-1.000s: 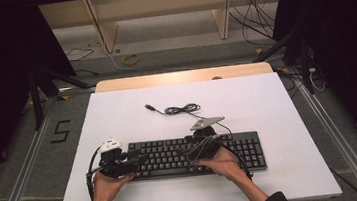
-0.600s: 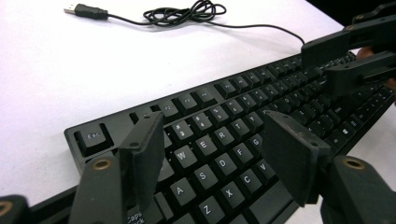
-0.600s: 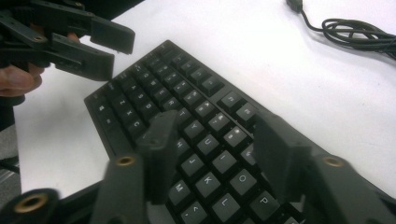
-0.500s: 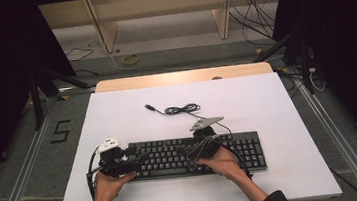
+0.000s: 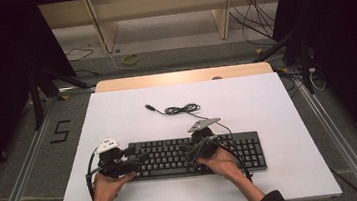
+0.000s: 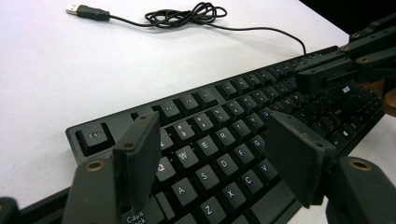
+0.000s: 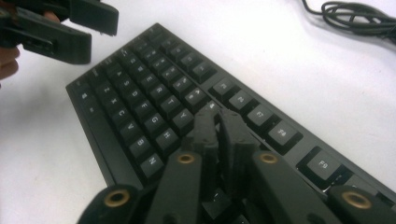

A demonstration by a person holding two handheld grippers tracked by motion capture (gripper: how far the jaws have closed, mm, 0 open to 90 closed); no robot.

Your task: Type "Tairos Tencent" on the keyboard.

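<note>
A black keyboard [image 5: 170, 157] lies flat near the front of the white table, and its thin cable [image 5: 182, 109] coils behind it and ends in a USB plug [image 5: 150, 107]. My left gripper [image 5: 140, 161] hovers over the keyboard's left end. Its jaws have been opening and now stand wide above the letter keys [image 6: 215, 140] with nothing between them. My right gripper [image 5: 188, 157] is over the middle of the keyboard. Its jaws have just closed and are pressed together, empty, above the upper key rows [image 7: 217, 116]. Whether the tips touch a key is unclear.
The white table [image 5: 277, 105] has bare surface behind and beside the keyboard. A wooden strip [image 5: 184, 76] runs along its far edge. Metal rails [image 5: 330, 130] flank the table, and shelf legs and loose cables stand on the floor beyond.
Both hands and the keyboard keep their places. The jaw movement is too small to make out in the high view.
</note>
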